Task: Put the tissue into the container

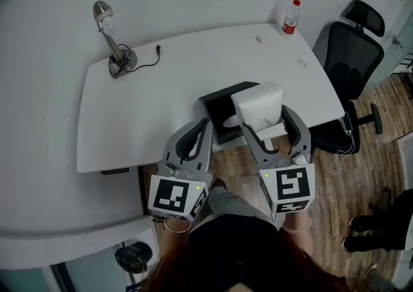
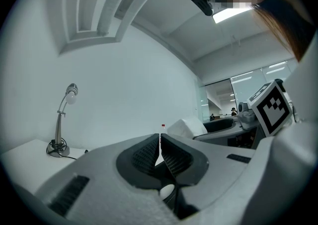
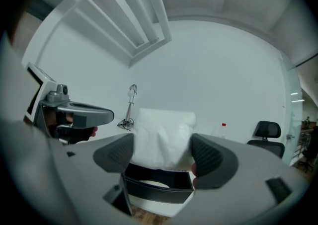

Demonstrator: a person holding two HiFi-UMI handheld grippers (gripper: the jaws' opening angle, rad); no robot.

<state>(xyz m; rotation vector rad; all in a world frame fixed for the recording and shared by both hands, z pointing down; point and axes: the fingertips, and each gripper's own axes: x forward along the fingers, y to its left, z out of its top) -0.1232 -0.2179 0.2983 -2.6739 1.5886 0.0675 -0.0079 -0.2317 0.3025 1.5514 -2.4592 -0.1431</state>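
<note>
The right gripper [image 1: 266, 120] pinches the white tissue [image 3: 164, 137] between its fingers [image 3: 208, 157]; the tissue stands up past the fingertips. Just below and beyond them sits the black container [image 3: 156, 189], at the near edge of the white table [image 1: 161, 91]. A pale oval shows inside the container under the tissue; what it is cannot be told. The left gripper [image 2: 160, 144] has its fingers pressed together on nothing, their tips just beside the container's left wall [image 1: 208, 105].
</note>
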